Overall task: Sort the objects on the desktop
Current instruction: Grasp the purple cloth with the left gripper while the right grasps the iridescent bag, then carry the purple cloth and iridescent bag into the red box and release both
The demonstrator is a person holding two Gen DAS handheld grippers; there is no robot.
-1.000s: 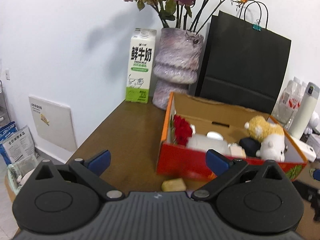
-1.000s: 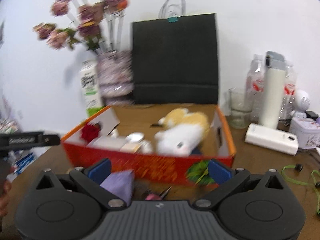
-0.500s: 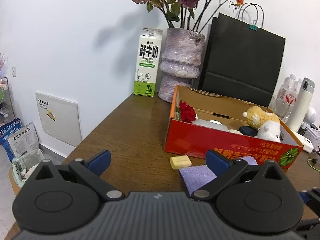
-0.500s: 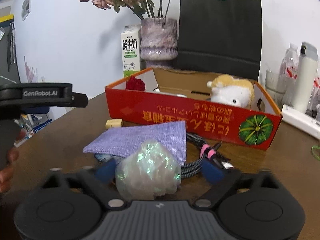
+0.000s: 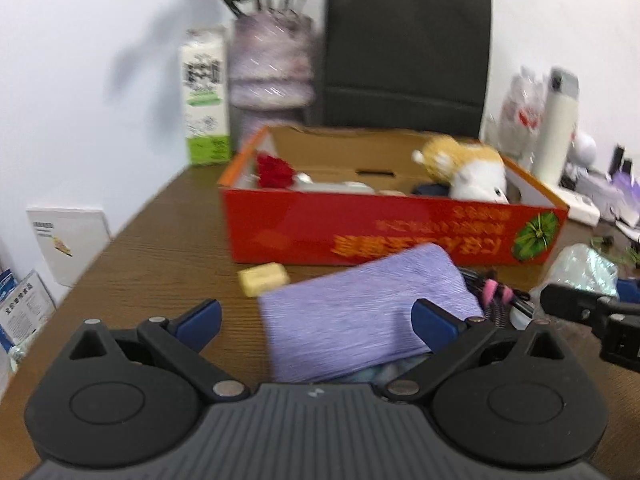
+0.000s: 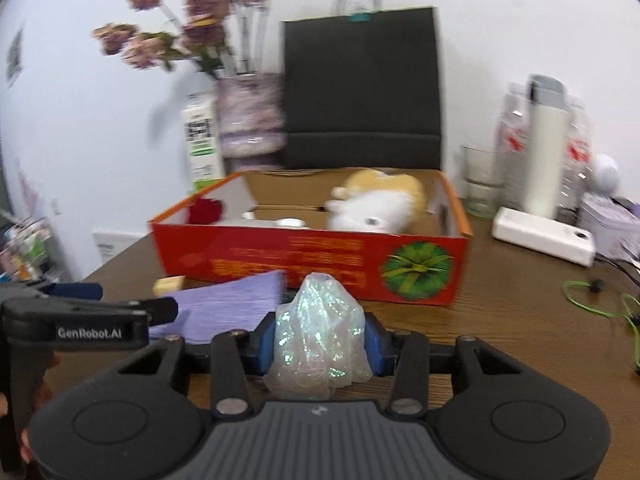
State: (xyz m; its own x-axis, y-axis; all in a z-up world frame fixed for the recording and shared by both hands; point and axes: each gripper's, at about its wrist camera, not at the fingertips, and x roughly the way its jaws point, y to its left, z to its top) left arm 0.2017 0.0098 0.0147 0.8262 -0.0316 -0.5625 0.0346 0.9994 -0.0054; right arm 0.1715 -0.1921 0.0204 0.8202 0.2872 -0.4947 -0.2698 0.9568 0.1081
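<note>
My right gripper [image 6: 320,340] has a crumpled iridescent plastic wad [image 6: 320,320] between its blue pads [image 6: 266,340]. Its jaws are closing and both pads press on the wad, low over the table in front of the red cardboard box [image 6: 304,256]. My left gripper [image 5: 316,316] is open just above a purple cloth pouch [image 5: 360,304] lying before the box [image 5: 392,232]; the pouch lies between the fingers, untouched. A yellow block [image 5: 264,278] sits left of the pouch and a braided cable with pink bands [image 5: 496,292] to its right. In the box are a plush toy [image 5: 472,168] and a red rose [image 5: 274,170].
Behind the box stand a milk carton [image 5: 204,100], a vase of flowers [image 5: 272,76] and a black paper bag [image 5: 404,60]. To the right are a glass [image 6: 480,180], a white bottle [image 6: 546,148], a white power bank [image 6: 544,236] and a green cable [image 6: 600,304]. The table's left edge [image 5: 100,256] is close.
The right jaws have narrowed onto the iridescent wad, which earlier sat loose between them. The left gripper has moved right and down over the purple pouch.
</note>
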